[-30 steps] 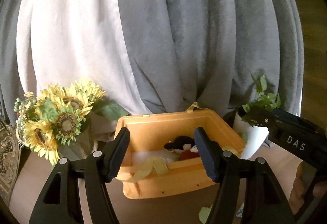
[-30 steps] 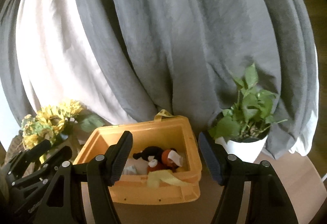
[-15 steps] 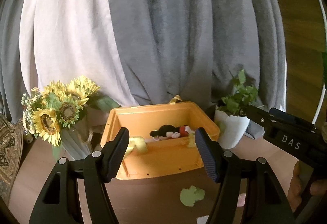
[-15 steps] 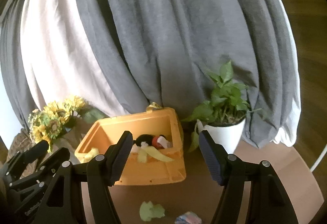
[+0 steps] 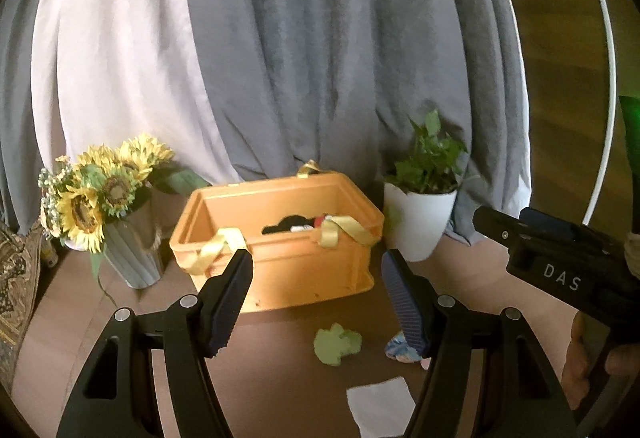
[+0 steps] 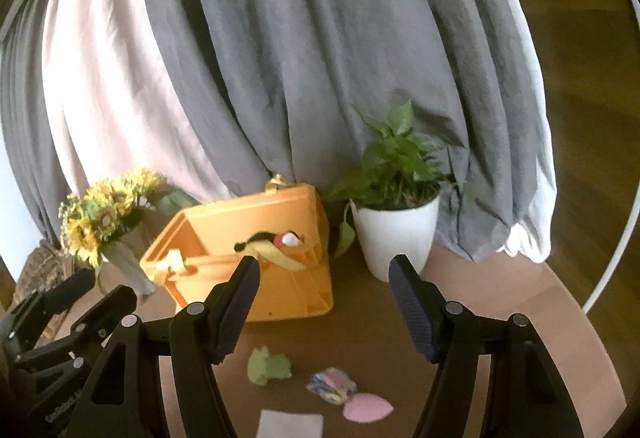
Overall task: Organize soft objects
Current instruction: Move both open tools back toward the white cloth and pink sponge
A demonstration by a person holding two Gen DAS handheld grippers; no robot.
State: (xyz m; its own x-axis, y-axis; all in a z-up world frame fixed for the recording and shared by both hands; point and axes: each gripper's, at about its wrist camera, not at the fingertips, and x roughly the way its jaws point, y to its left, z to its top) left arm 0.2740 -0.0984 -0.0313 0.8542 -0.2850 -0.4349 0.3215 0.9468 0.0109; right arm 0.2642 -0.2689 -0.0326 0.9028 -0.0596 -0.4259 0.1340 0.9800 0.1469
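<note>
An orange bin (image 5: pixel 304 270) (image 6: pixel 296 290) stands on the round brown table, with a black, red and white plush toy (image 5: pixel 296 224) (image 6: pixel 280 238) and yellow ribbons inside. On the table in front of it lie a green soft piece (image 5: pixel 336 342) (image 6: pixel 268 364), a multicoloured soft piece (image 5: pixel 400 348) (image 6: pixel 332 384), a pink piece (image 6: pixel 368 408) and a white square piece (image 5: pixel 380 408) (image 6: pixel 290 424). My left gripper (image 5: pixel 320 302) hangs open and empty, short of the bin. My right gripper (image 6: pixel 326 306) is open and empty too, above the loose pieces.
A vase of sunflowers (image 5: pixel 100 198) (image 6: pixel 108 214) stands left of the bin, and a white potted plant (image 5: pixel 420 226) (image 6: pixel 394 234) to its right. Grey and white curtains (image 5: pixel 300 58) hang behind. The table edge curves at right. A hand (image 5: pixel 580 358) holds the right gripper.
Both grippers have pulled back from the bin, which now looks smaller and farther. The green, multicoloured, pink and white pieces on the table have come into view. Jaws stay apart.
</note>
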